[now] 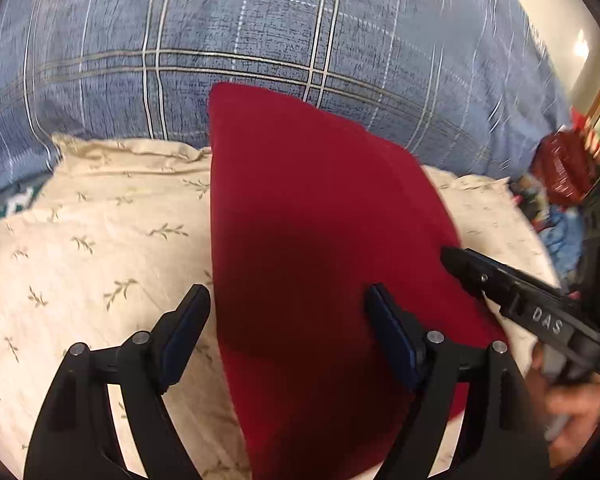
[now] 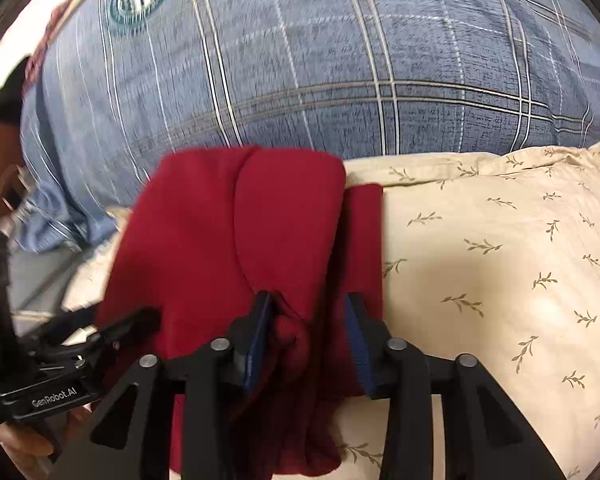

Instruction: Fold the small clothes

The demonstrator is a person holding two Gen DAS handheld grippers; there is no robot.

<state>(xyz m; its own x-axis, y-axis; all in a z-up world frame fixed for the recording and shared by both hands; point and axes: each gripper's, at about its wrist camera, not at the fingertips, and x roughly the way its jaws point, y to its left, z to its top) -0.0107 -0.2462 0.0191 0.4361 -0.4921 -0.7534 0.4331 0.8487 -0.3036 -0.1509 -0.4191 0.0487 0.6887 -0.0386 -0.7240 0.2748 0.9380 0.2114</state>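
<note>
Nearest, the right gripper (image 2: 306, 336) stands with jaws parted around a bunched red fold, the pads not pressing it, apparently letting the fold drop. The left gripper (image 1: 288, 332) is spread wide and released over the near edge of the red garment (image 1: 320, 216), which lies folded on the cream leaf-print sheet (image 1: 92, 240). Beyond, a blue plaid duvet (image 1: 260, 32) rises.

From my remote station: a cream sheet (image 1: 80, 240) printed with small leaf sprigs covers the bed. Along its far edge lies a blue plaid quilt (image 1: 260, 40). Past the quilt's right corner I see a pale wall (image 1: 556, 12) and one bright light (image 1: 581, 47).
</note>
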